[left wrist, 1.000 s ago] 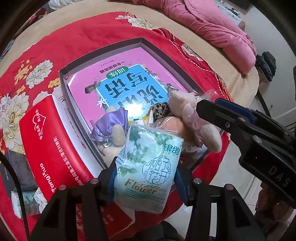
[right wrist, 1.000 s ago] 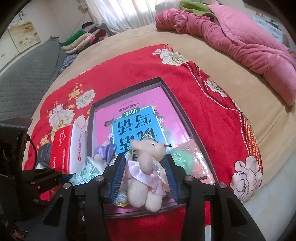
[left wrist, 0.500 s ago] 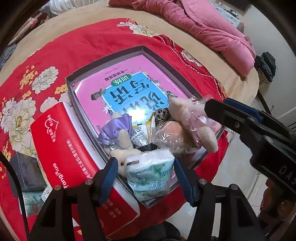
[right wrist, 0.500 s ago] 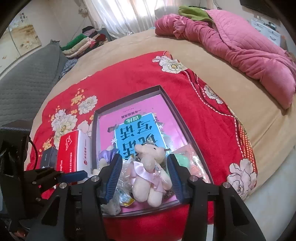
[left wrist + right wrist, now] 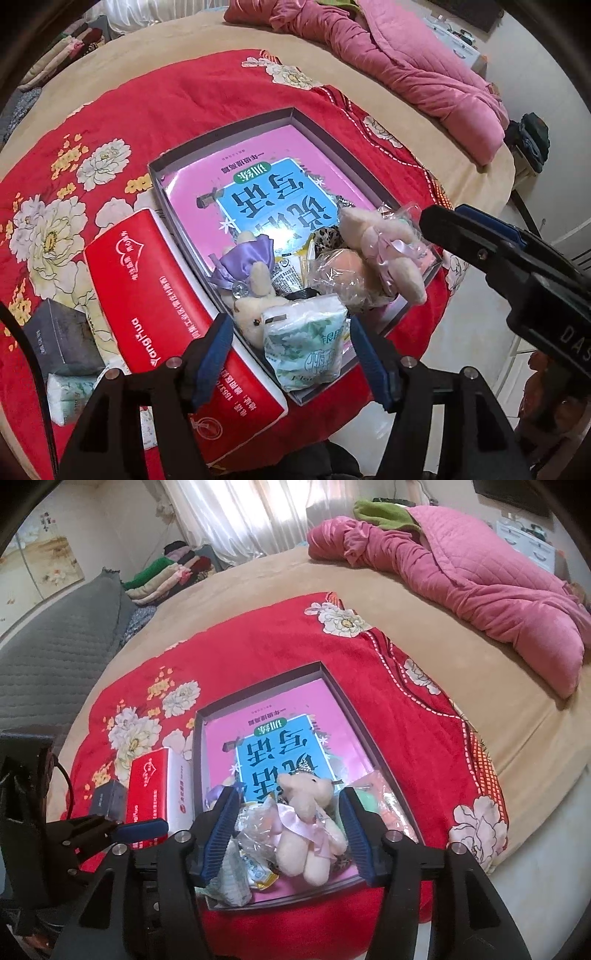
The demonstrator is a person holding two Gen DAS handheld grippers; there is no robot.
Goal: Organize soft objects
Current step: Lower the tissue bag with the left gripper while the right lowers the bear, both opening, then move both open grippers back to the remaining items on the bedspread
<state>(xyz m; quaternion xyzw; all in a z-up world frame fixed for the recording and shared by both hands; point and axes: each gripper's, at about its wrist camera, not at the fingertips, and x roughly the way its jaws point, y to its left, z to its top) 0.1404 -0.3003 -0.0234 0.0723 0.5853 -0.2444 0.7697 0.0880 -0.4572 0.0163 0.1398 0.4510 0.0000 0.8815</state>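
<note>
Both hand-held grippers have let go and drawn back over the last second: the left hand-held gripper (image 5: 291, 354), which was clamped on the tissue pack (image 5: 306, 345), now stands released with its blue pads wide of the pack on either side, and the pack lies in the near corner of the box (image 5: 225, 129), leaning against the cream bear (image 5: 255, 295) with the purple bow. The right hand-held gripper (image 5: 288, 830) is likewise spread open; the pink-dressed bear (image 5: 308, 819) it was holding a second ago sits between its fingers but clear of them, resting on a heap of crinkly plastic-wrapped items at the box's near end. From the left view that same bear lies on a wrapped peach-coloured ball (image 5: 341, 273). Under the pile, a pink and blue book (image 5: 273, 192) covers the box floor. Beside the box on the red floral blanket (image 5: 166, 92) stand a red tissue carton (image 5: 162, 310), touching the box wall, a small dark box (image 5: 62, 341) and another tissue pack (image 5: 70, 391), the last still outside. I judge both placements done; that remaining pack looks like the next soft thing for the left side to fetch.
</note>
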